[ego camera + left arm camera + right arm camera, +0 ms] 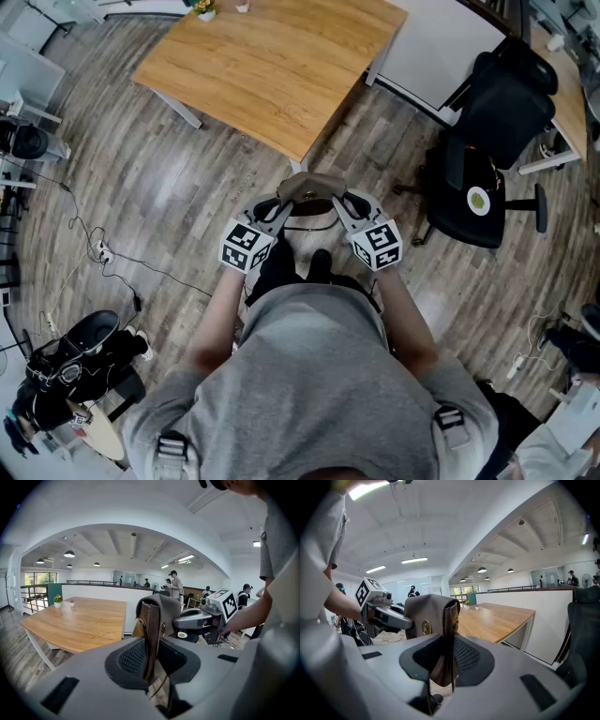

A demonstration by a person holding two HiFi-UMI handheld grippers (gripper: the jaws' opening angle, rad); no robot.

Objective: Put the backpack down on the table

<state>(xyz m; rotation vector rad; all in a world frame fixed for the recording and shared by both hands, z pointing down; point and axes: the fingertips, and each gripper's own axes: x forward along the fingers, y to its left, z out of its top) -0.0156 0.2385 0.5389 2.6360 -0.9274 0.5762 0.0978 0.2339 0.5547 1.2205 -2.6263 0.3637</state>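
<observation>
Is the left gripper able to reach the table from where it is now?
Probably yes. The left gripper is shut on the backpack, the table has its near corner just ahead, and nothing stands between them.

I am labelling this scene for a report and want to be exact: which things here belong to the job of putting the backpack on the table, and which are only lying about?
Job in hand: grey-brown backpack with brown straps, gripped by left claw and right claw; light wooden table.
Lying about: black office chair; small potted plant; black bag on floor; cables.
</observation>
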